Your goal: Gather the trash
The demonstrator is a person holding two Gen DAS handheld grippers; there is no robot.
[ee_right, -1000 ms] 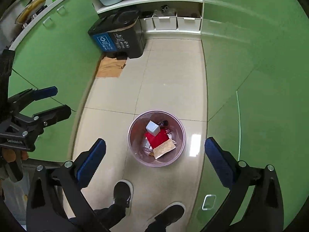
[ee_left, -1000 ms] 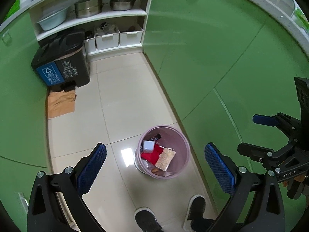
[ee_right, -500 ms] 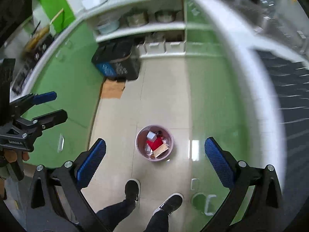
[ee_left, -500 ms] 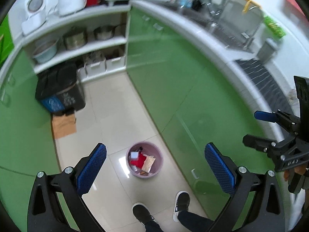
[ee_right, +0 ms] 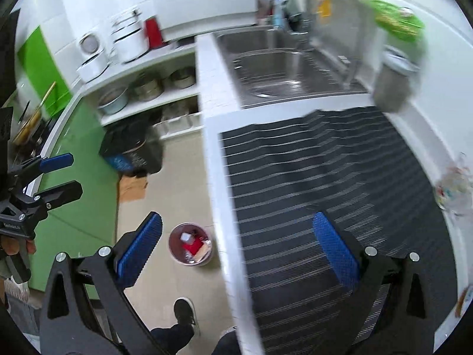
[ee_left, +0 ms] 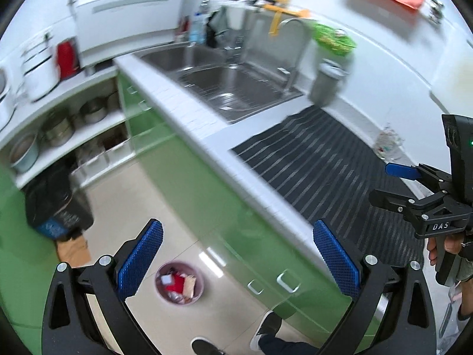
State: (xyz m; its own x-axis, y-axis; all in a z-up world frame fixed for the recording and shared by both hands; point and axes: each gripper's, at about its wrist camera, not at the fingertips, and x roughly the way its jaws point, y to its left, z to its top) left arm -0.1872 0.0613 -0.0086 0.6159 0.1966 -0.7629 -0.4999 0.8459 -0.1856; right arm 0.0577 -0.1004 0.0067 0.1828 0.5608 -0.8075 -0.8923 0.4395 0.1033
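Note:
A pink trash bin (ee_left: 179, 280) holding a red wrapper, a white box and paper scraps stands on the floor by the green cabinets; it also shows in the right wrist view (ee_right: 191, 244). A crumpled clear wrapper (ee_left: 388, 145) lies on the white counter by the wall, seen too in the right wrist view (ee_right: 453, 189). My left gripper (ee_left: 238, 259) is open and empty, high above the floor. My right gripper (ee_right: 238, 251) is open and empty over the striped mat (ee_right: 325, 183).
A steel sink (ee_left: 224, 80) sits in the counter beyond the dark striped mat (ee_left: 319, 171). A metal canister (ee_left: 326, 84) stands beside the sink. A black recycling bin (ee_left: 56, 204) and cardboard (ee_left: 74, 247) are on the floor. Shelves hold pots (ee_right: 147, 87).
Both grippers have risen from low over the pink bin to counter height. The counter, mat and sink have come into view and the bin looks much smaller. Both stay open.

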